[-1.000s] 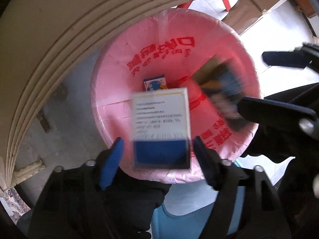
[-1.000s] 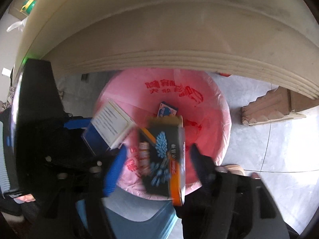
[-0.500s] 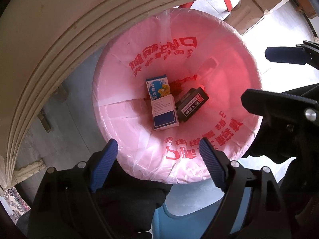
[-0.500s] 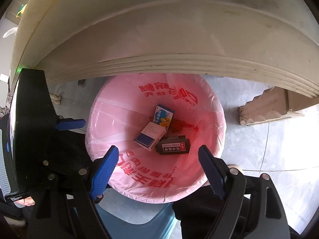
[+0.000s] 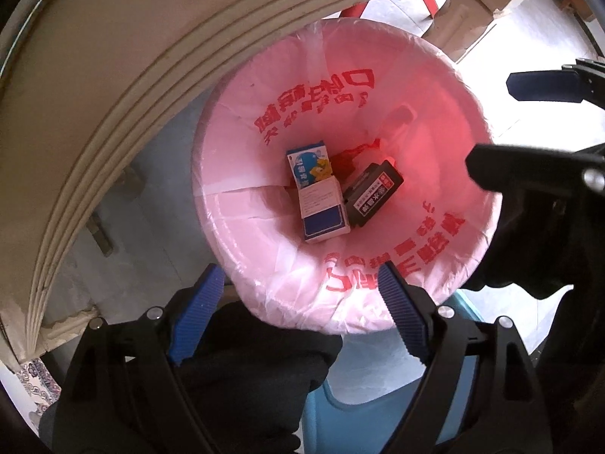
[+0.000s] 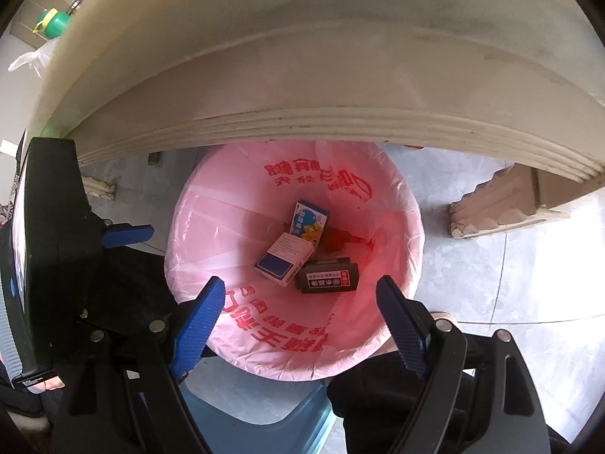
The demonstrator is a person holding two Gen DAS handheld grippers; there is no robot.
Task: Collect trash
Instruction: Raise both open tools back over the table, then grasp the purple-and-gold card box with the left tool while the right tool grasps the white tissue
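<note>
A bin lined with a pink bag [image 5: 242, 204] [image 6: 211, 234] stands on the floor beside the table. Three boxes lie at its bottom: a white and blue box [image 5: 323, 213] [image 6: 284, 259], a black box [image 5: 372, 193] [image 6: 327, 280] and a blue and yellow box [image 5: 309, 164] [image 6: 309, 221]. My left gripper [image 5: 298, 310] is open and empty above the bin's near rim. My right gripper [image 6: 302, 317] is open and empty above the near rim too. Each gripper shows at the edge of the other's view.
The cream table edge [image 5: 113, 87] [image 6: 321, 121] curves over the far side of the bin. A carved table foot [image 6: 499, 208] stands on the grey floor to the right. A light blue stool [image 5: 378, 416] [image 6: 257, 420] sits under the grippers.
One second ago the white and blue box fell from my left gripper and the black box from my right. Both now lie still in the bin. Both jaws have opened wider.
</note>
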